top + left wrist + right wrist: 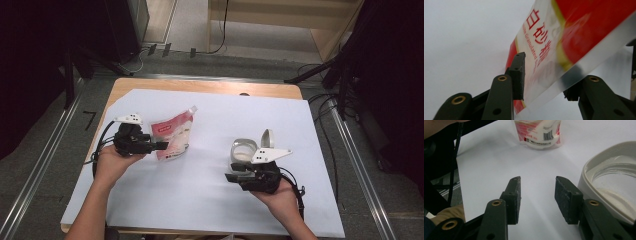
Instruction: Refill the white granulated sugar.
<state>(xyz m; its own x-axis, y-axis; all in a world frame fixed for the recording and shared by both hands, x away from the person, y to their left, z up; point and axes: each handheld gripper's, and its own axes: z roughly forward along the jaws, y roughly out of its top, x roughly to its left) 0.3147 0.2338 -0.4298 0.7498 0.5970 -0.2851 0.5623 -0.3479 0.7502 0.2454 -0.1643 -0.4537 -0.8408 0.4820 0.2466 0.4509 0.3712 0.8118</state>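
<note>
White sheeting covers the table (pixel 210 200). Left gripper (pixel 159 145) released, sugar pouch (pixel 172 134) loose between its jaws — may topple and spill. Right gripper (pixel 231 176) released, empty, beside the open container (pixel 243 150).

Wooden table (pixel 210 86) under a white sheet (pixel 210 190), grey carpet floor (pixel 40 145), metal rails (pixel 32 170) at both sides, black stands (pixel 345 65) and cables (pixel 325 100), pale wooden furniture (pixel 320 20) at the back, dark edges.
</note>
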